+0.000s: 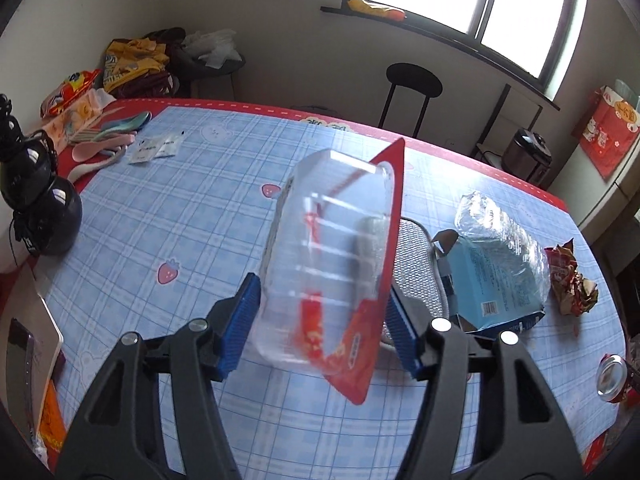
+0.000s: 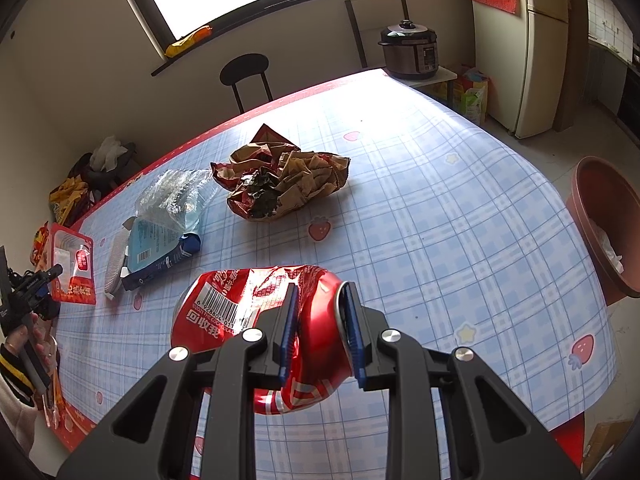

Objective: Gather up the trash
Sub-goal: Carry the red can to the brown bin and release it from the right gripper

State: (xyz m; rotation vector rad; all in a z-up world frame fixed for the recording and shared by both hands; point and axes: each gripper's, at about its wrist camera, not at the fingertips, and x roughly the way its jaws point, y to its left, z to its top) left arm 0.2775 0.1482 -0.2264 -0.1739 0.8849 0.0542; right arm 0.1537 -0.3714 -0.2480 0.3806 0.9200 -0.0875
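My left gripper (image 1: 320, 320) is shut on a clear plastic blister pack with a red card back (image 1: 332, 256) and holds it above the table; the pack also shows at the far left of the right wrist view (image 2: 74, 268). My right gripper (image 2: 320, 324) is shut on a crushed red soda can (image 2: 256, 304), held just above the table. The can shows at the right edge of the left wrist view (image 1: 614, 378). On the table lie a blue box (image 2: 160, 248) with a crumpled clear wrapper (image 2: 176, 196) on it, and a crumpled brown-red snack bag (image 2: 284, 180).
A brown-red bin (image 2: 608, 224) with a white liner stands on the floor right of the table (image 2: 440, 200). A black gourd ornament (image 1: 36, 200), insoles and sachets sit at the table's left. A black stool (image 2: 244, 72) and a pressure cooker (image 2: 410, 50) stand beyond.
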